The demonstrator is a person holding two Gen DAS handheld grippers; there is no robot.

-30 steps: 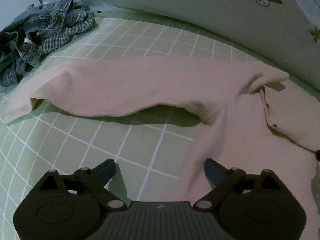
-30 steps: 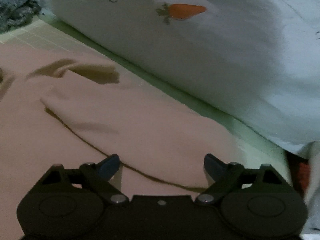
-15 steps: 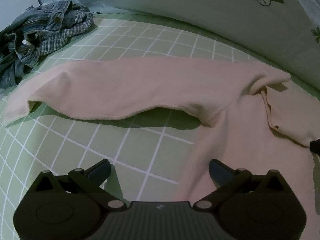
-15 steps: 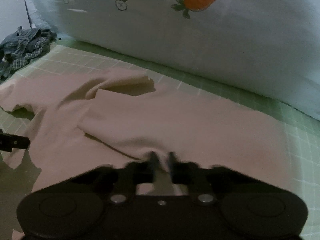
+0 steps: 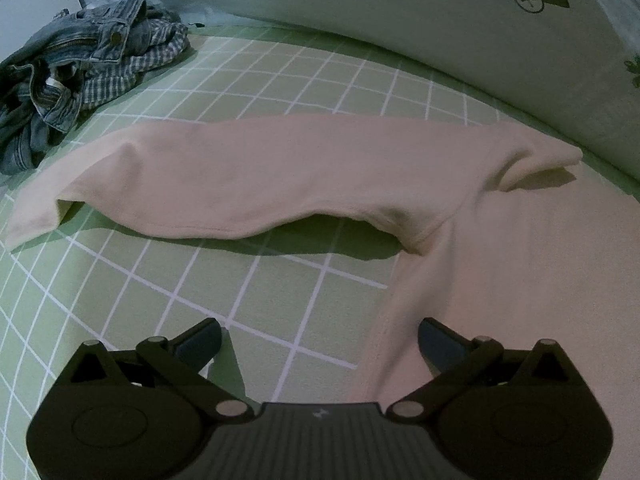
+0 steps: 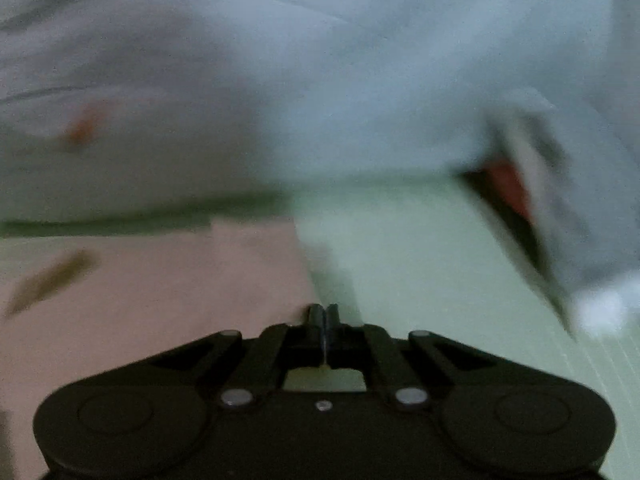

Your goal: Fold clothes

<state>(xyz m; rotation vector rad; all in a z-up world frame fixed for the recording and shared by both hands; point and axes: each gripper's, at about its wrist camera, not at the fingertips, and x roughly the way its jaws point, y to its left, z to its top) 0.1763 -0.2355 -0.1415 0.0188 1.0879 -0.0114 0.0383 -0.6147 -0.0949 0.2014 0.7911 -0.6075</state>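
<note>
Early going here: the pink long-sleeved top point(image 5: 280, 176) lies spread on the green gridded bed point(image 5: 280, 280), sleeve outstretched, no fold visible. Left tool point(image 5: 320, 340) hangs spread at its side edge; right tool point(image 6: 323, 316) is pressed together, seemingly empty. Denim heap point(image 5: 68, 64) waits.

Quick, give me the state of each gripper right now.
Left gripper: open, holding nothing, hovering over the pink top's edge and the green grid mat.
Right gripper: shut; no cloth visible between its fingertips, though the picture is blurred.
</note>
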